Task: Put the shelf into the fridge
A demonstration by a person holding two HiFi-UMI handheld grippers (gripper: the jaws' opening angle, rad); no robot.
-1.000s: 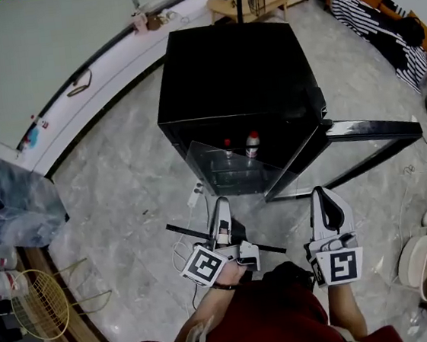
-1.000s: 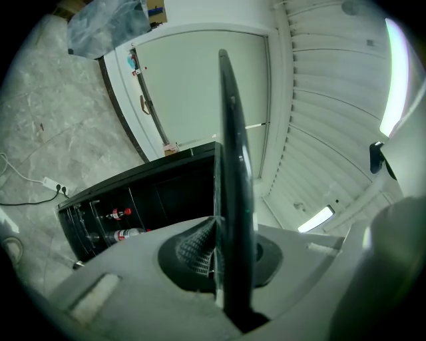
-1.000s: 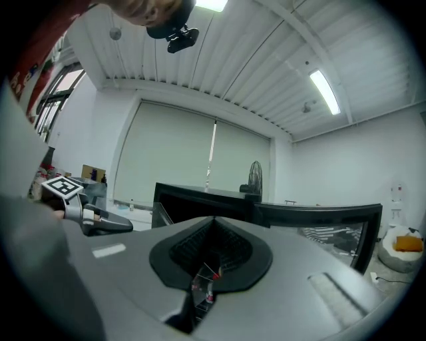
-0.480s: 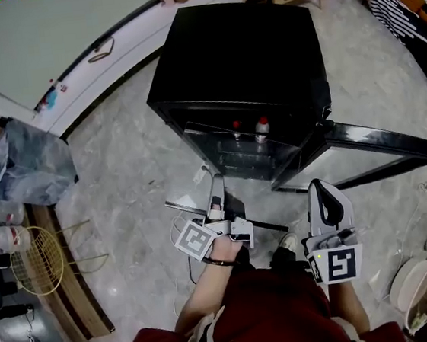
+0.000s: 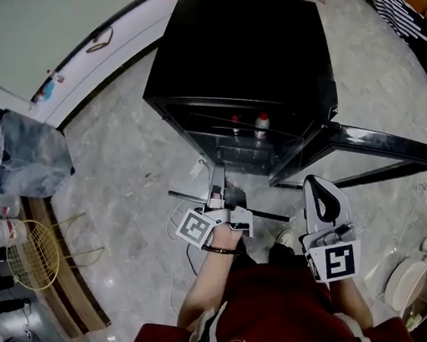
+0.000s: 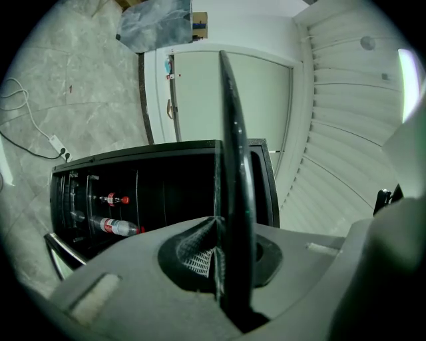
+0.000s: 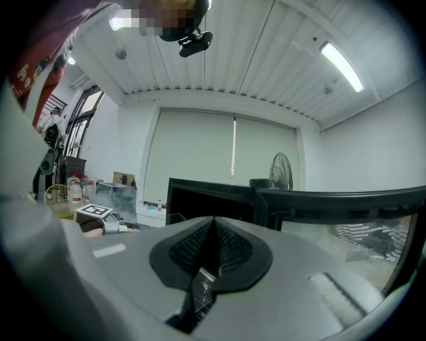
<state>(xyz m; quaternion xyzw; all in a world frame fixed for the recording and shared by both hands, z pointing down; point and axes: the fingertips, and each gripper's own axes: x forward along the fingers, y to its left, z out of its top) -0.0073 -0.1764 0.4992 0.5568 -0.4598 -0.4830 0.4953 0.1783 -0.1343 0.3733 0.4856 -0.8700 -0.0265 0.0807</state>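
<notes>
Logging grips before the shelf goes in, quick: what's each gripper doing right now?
Left gripper: closed on the shelf, gripping its dark edge.
Right gripper: closed, nothing between its jaws.

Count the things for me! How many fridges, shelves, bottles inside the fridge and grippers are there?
Fridge: 1
Shelf: 1
Bottles inside the fridge: 2
Grippers (left gripper, right gripper): 2
Total: 6
</notes>
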